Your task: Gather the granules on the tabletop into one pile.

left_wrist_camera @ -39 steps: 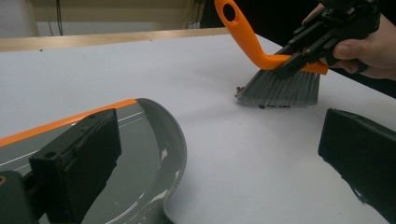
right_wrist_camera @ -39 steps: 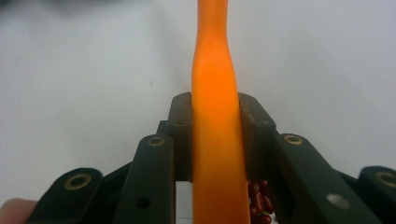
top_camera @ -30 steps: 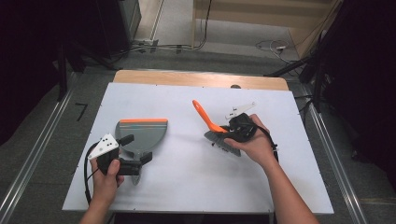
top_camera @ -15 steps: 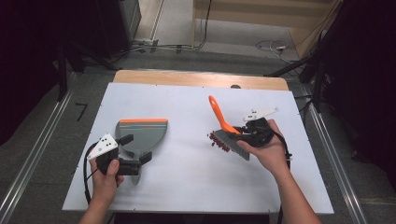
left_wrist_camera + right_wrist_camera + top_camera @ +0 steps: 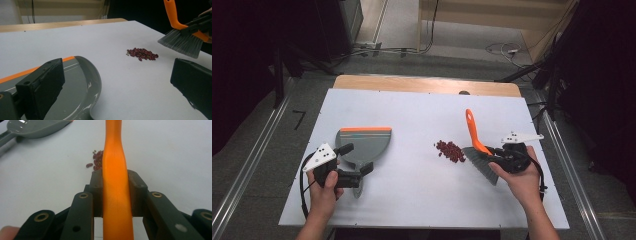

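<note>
overhead, white table [image 5: 422,200], wooden edge, dark room; right gripper [image 5: 499,159] clamps brush [image 5: 477,150]; left gripper [image 5: 357,167] gapes.

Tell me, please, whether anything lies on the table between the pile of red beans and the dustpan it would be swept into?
Nothing visible does. The red beans and the dustpan are separated by bare white table. The brush, clamped in the right gripper, sits on the beans' far side from the dustpan.

grey glossy plastic dustpan [image 5: 82,92] | orange smooth plastic brush handle [image 5: 115,182] | matt white tabletop [image 5: 422,115] | wooden edge strip [image 5: 427,84]
</note>
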